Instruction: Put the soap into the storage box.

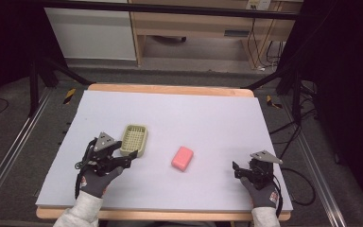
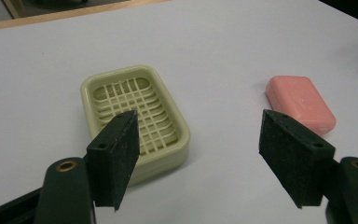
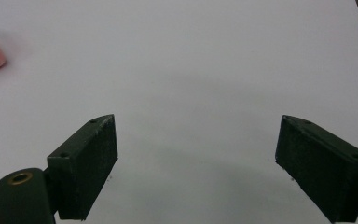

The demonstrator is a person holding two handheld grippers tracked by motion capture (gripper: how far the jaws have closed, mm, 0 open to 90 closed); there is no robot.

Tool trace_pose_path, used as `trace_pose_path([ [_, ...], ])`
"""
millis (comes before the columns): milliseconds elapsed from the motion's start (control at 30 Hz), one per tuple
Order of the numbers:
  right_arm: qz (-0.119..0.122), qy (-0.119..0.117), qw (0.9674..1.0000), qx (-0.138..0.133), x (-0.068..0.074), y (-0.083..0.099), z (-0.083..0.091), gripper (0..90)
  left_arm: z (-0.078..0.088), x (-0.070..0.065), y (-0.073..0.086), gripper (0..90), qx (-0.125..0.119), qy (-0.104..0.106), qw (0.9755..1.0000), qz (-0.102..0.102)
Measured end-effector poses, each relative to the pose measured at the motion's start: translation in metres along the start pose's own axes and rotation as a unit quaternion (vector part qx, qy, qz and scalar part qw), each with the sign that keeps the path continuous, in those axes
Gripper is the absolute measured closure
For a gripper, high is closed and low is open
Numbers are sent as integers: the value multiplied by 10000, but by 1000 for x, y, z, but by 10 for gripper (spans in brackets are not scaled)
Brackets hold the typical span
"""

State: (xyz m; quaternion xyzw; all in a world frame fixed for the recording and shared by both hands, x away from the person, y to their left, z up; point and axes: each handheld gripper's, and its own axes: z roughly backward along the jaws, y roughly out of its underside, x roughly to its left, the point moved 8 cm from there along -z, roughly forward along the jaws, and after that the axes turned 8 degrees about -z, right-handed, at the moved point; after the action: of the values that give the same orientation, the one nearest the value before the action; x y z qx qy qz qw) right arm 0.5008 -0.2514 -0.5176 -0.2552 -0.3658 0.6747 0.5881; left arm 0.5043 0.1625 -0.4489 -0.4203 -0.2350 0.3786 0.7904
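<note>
The left gripper point(image 2: 198, 154) has wide, empty jaws, with the pale green slotted plastic soap dish point(image 2: 135, 119) just beyond its left jaw, likely to be steadied. The pink rectangular soap bar point(image 2: 300, 101) lies past its right jaw. The right gripper point(image 3: 196, 163) waits with wide, empty jaws.

No words, numbers, labels or signs can be read anywhere in these pictures. The pink soap bar point(image 2: 300, 101) has no readable letters on its top. The green soap dish point(image 2: 135, 121) shows just a plain grid. The pale counter point(image 1: 217, 118) is blank, and the small sticker on the wooden furniture at the back is too blurry to read.
</note>
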Motion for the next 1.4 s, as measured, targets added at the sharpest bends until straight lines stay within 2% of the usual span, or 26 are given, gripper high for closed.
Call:
trace_pose_path([
  [467,-29,26,10000,10,-1,0,-1,127,-21,-20,-11,282,78,137,9997,-193],
  [767,-59,40,10000,23,-1,0,-1,126,-28,-28,-18,280,90,201,9994,-251],
  [900,-66,62,10000,19,-2,0,-1,126,-30,-32,-19,278,135,216,9991,-340],
  [1233,-67,103,9999,33,-2,0,-1,128,-38,-38,-23,276,150,277,9989,-338],
  [1400,-74,109,9999,38,-2,0,-1,135,-43,-43,-26,276,186,309,9985,-418],
])
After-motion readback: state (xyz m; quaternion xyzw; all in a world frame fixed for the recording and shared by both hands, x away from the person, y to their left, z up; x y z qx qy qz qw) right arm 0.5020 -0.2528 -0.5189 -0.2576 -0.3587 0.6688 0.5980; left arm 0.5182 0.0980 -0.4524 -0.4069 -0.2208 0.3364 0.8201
